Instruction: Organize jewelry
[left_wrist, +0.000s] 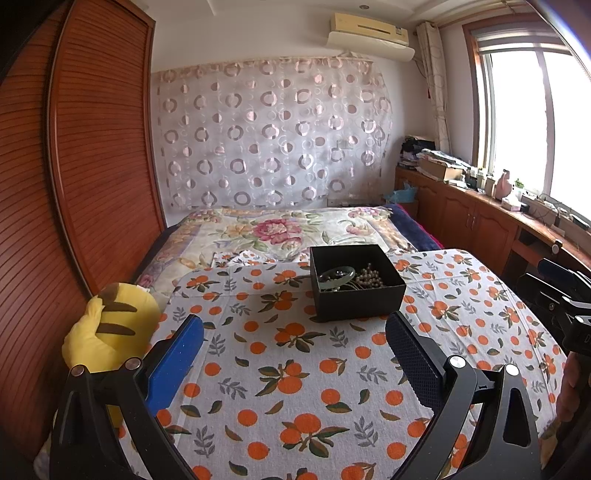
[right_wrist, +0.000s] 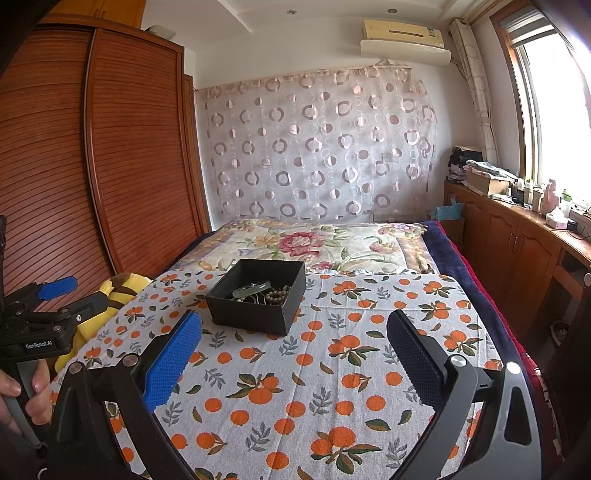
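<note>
Clearly the sorting looks finished or close to it: nothing lies loose on the orange-print cloth (left_wrist: 295, 369) covering the table, and both tools are held back from the work. Toward the far side of that cloth sits the black box (right_wrist: 258, 306), lidless, holding the jewelry. The left gripper (left_wrist: 295, 354) and the right gripper (right_wrist: 295, 354) each have their fingers spread wide and carry nothing. Any next move would, I judge, mean reaching forward to the box. Inside it lie a pale green bangle (left_wrist: 337, 276) and a string of dull pearly beads (left_wrist: 369, 277), apparently touching.
</note>
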